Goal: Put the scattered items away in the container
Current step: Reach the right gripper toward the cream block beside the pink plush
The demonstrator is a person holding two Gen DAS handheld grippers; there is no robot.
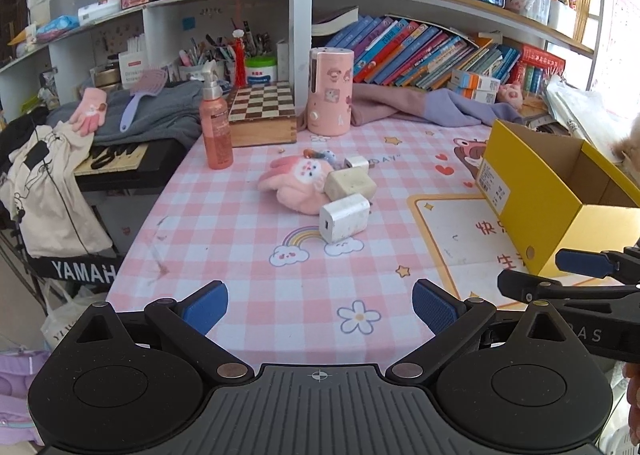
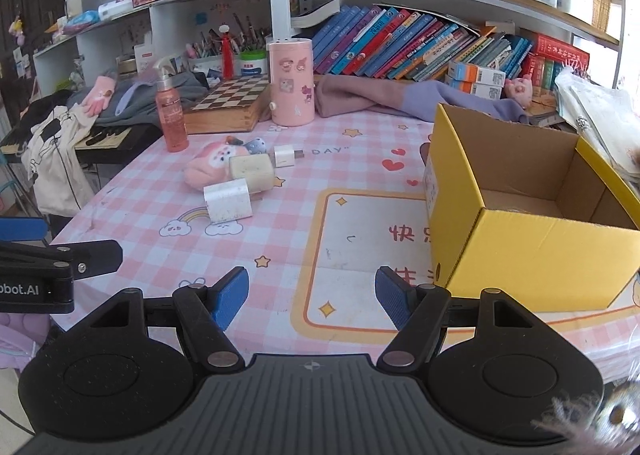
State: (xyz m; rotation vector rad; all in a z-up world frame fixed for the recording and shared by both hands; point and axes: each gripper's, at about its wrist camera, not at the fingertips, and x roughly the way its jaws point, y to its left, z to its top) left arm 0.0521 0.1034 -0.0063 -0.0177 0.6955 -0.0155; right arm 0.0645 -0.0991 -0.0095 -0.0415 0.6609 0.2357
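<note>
A small heap lies mid-table on the pink checked cloth: a pink plush glove, a beige charger block, a white charger block nearest me, and a small white plug behind. The yellow cardboard box stands open at the right. My left gripper hovers open over the near table edge, short of the heap. My right gripper is open too, beside the box's near corner. Nothing sits between either pair of fingers.
A pink pump bottle, a wooden chessboard box and a pink sticker-covered canister stand behind the heap. Purple cloth lies along the back. Bookshelves rise behind; a keyboard and bags crowd the left.
</note>
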